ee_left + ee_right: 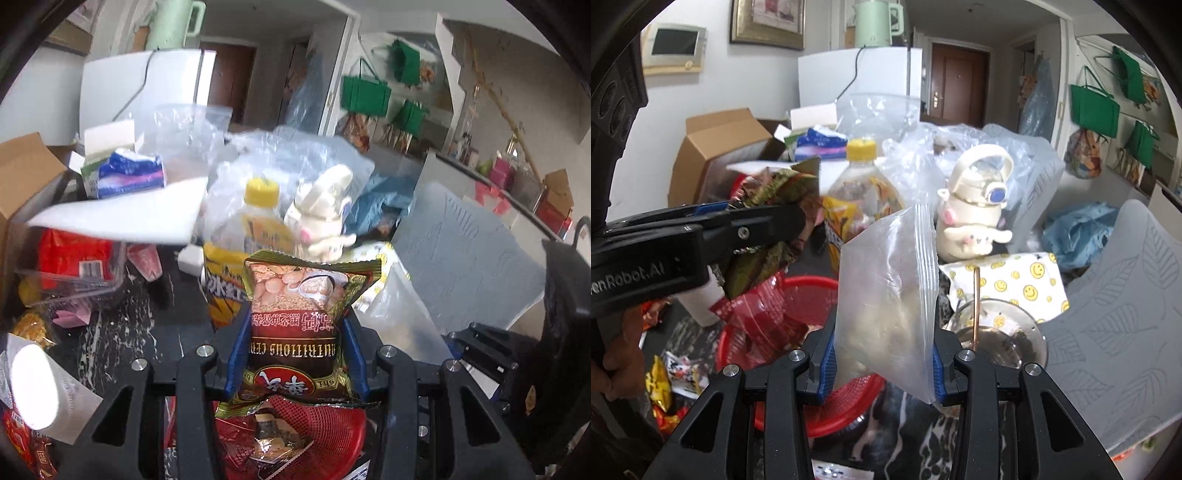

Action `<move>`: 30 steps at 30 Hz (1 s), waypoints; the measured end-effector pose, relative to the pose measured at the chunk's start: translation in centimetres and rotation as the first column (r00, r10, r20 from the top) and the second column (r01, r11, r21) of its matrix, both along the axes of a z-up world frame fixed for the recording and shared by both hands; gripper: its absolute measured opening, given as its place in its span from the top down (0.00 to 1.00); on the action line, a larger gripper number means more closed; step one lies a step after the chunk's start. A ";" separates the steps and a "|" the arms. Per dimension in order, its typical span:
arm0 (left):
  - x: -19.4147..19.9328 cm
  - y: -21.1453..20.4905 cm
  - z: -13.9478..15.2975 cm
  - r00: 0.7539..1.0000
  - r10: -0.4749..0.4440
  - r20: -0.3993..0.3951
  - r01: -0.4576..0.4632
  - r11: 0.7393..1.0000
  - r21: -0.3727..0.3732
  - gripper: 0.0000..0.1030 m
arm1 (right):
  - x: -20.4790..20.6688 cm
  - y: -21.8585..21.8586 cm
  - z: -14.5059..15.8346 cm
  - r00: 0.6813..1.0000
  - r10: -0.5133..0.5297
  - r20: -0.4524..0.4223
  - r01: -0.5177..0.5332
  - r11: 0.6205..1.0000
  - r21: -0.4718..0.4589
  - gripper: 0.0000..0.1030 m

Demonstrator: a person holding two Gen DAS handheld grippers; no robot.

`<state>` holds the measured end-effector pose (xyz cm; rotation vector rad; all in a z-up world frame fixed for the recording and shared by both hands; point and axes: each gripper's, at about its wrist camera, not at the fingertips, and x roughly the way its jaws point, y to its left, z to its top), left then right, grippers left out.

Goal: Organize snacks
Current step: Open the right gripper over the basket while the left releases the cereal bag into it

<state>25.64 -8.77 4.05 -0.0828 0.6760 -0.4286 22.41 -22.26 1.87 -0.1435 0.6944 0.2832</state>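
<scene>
Two tools, both clamped: my left tool [295, 354] grips a "NUTRITIOUS CEREAL" packet [299, 325], my right tool [882, 373] a zip bag [886, 295]. Below sits a red basket [812, 417]; a yellow-capped bottle [862, 177] stands ahead.

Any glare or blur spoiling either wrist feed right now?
Left wrist: white roll at lower left is blown out, white sheet smeared by blur; snack packet stays readable. Right wrist: evenly lit, zip bag hazy, edges fisheye-bent.
</scene>
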 end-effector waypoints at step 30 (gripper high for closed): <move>1.7 -1.8 -2.7 0.998 0.062 -0.031 -0.056 0.982 0.179 0.24 | 1.1 1.5 -3.0 0.995 -0.062 -0.073 0.053 0.991 -0.121 0.41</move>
